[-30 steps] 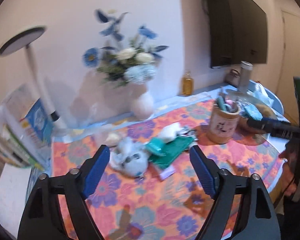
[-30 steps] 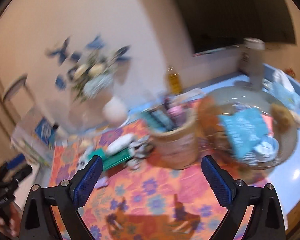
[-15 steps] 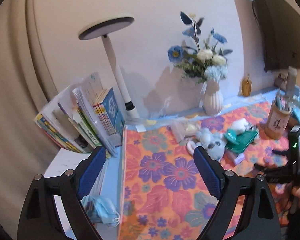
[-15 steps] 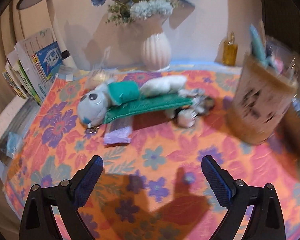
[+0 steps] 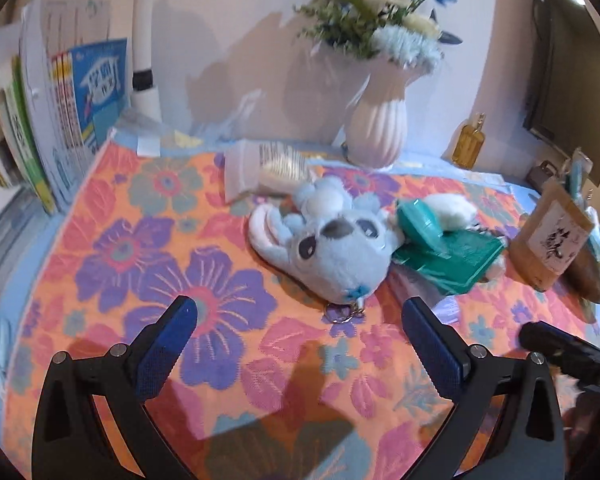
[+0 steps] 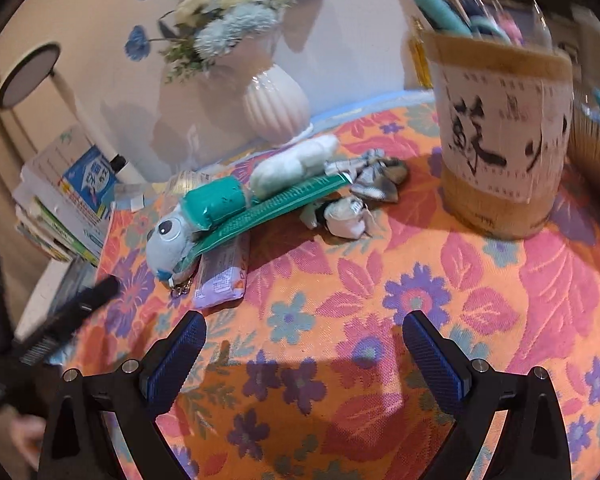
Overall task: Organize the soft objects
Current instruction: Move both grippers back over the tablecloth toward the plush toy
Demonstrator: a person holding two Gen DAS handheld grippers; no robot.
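Note:
A light blue plush toy with a metal key ring lies on the floral cloth, just beyond my left gripper, which is open and empty. It also shows in the right wrist view. Beside it lie a teal roll, a white fluffy piece and a green flat pouch. My right gripper is open and empty above the cloth. A small white bundle, a patterned cloth scrap and a purple packet lie ahead of it.
A wooden pen holder stands at the right. A white vase of flowers and an amber bottle stand at the back. Books lean at the left by a lamp pole. A clear packet lies behind the plush.
Both grippers have moved closer to the pile on the cloth. The left view swung from the books toward the plush; the right view shifted toward the pen holder. Both stay open.

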